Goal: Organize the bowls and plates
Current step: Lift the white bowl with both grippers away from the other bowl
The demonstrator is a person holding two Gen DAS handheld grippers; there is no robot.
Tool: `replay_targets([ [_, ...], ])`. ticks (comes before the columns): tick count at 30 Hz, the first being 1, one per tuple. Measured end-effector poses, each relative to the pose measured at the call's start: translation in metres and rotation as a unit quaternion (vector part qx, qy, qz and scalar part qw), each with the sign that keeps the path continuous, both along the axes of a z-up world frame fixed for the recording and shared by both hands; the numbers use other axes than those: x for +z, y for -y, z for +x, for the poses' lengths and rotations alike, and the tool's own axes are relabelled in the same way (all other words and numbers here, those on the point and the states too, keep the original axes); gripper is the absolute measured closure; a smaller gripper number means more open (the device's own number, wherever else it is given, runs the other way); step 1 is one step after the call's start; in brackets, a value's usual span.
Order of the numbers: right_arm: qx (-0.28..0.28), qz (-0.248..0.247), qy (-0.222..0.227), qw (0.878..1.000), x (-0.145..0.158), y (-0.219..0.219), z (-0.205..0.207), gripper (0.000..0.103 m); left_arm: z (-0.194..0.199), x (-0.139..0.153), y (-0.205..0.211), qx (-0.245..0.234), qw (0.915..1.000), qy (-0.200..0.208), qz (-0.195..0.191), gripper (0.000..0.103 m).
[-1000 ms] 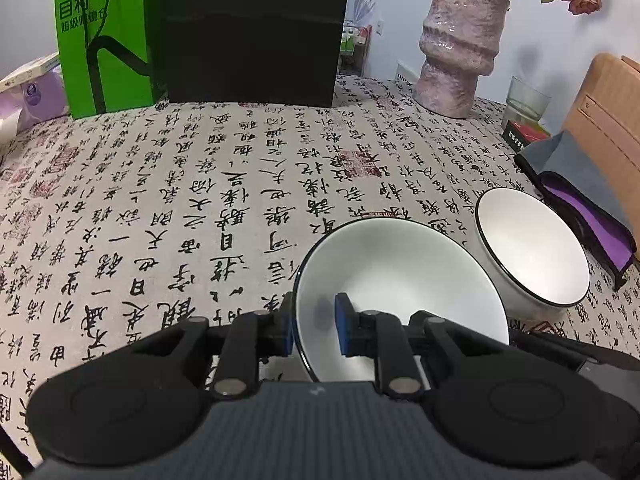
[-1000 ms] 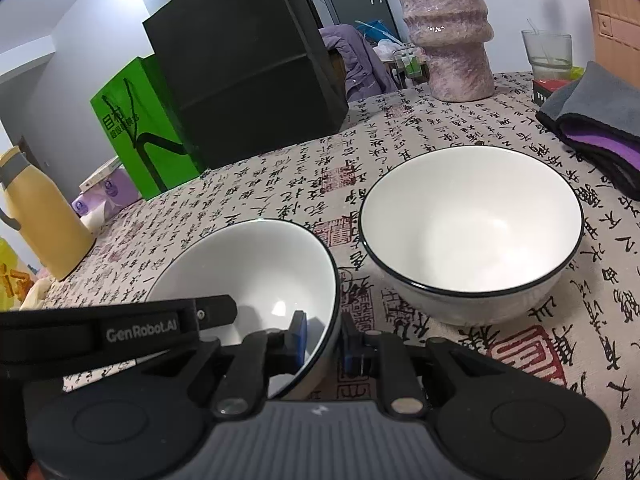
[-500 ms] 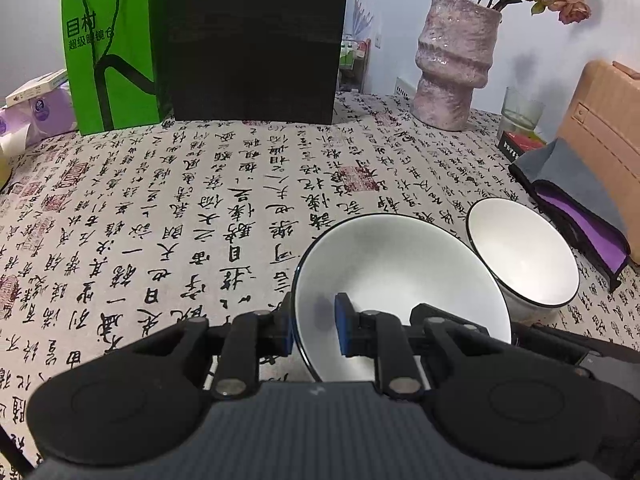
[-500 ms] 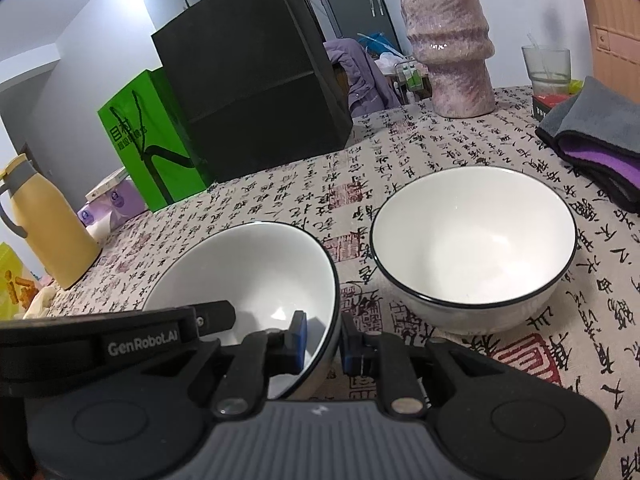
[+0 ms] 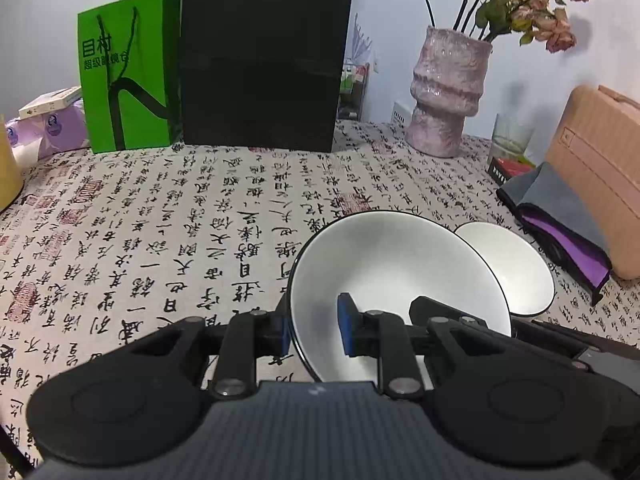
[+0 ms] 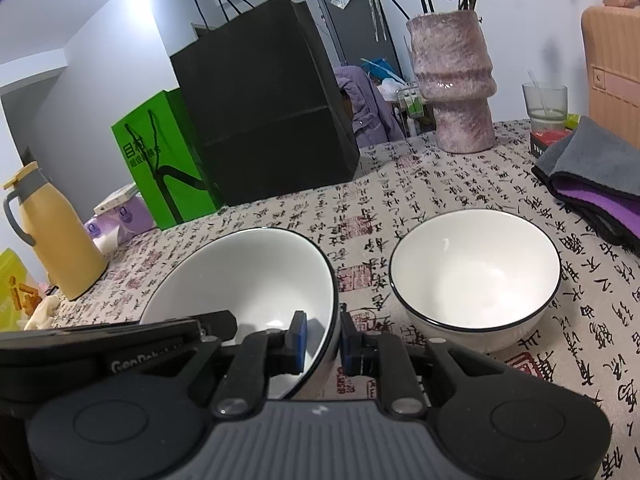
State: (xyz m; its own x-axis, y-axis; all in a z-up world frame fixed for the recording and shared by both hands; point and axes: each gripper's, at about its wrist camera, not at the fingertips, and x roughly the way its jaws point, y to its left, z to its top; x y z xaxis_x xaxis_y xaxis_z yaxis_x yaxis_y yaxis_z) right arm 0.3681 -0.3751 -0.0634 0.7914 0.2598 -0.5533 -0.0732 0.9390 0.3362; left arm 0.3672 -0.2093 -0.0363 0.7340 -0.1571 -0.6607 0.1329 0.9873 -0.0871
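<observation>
A white bowl with a black rim (image 5: 400,264) hangs tilted above the patterned tablecloth (image 5: 180,240), gripped from two sides. My left gripper (image 5: 314,330) has the bowl's left rim between its blue pads; its jaws are opening slightly, with the pads still on the wall. My right gripper (image 6: 324,340) is shut on the right rim of the same bowl (image 6: 256,272). A second, matching bowl (image 6: 476,272) stands upright on the cloth just to the right, also visible behind the held bowl (image 5: 508,264).
At the back stand a black paper bag (image 5: 264,56), a green bag (image 5: 128,76) and a pink vase (image 5: 448,96). A glass (image 6: 544,104), a grey and purple cloth (image 6: 592,176) and a tan case (image 5: 600,168) sit right. A yellow jug (image 6: 52,232) stands left.
Both grippers have risen with the bowl held between them. The second bowl and the table now sit lower and farther off in both views.
</observation>
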Motion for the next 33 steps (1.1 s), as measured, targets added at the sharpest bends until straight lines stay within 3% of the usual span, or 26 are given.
replay_targets([
  [33, 0.008, -0.017, 0.045, 0.999, 0.042, -0.034, -0.035, 0.087, -0.044, 0.039, -0.035, 0.013, 0.9986, 0.046, -0.024, 0.081],
])
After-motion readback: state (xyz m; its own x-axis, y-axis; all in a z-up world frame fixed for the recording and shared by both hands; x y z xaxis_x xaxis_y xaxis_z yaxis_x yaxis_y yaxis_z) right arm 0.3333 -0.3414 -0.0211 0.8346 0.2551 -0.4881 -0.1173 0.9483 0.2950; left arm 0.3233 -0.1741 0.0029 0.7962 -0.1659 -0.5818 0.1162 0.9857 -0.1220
